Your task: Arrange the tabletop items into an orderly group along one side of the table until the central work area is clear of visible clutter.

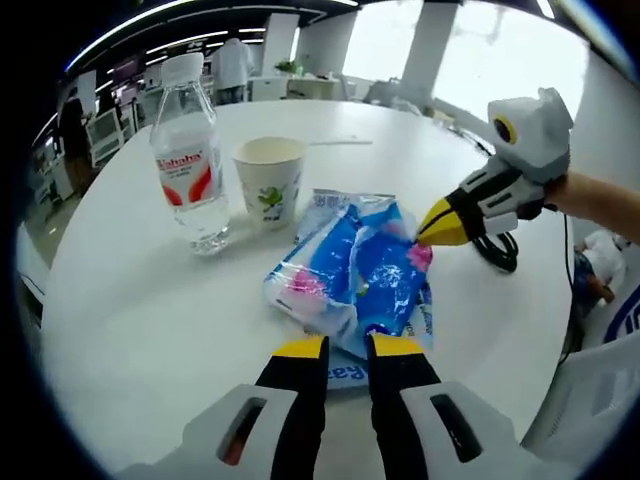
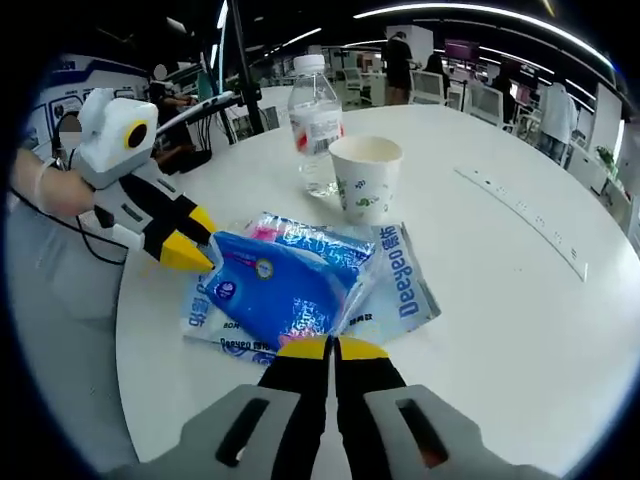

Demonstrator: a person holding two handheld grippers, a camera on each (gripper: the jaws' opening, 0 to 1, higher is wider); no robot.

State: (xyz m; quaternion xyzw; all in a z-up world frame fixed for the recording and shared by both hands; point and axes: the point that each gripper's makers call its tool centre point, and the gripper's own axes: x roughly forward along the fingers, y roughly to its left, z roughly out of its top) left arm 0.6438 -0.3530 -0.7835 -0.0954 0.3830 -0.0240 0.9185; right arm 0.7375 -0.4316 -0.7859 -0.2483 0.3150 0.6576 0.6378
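A pile of blue tissue packs lies mid-table on a flat white Deeyeo packet. My left gripper has its jaws narrowly apart with the near edge of the pile between them. My right gripper has its jaws pressed together on the opposite edge of the pile. Just beyond the packs stand a paper cup and a clear water bottle with a red label, both upright.
The round white table has bare surface around the items. A thin white strip lies on it past the cup. A black cable loops near the table edge. People and office desks are in the background.
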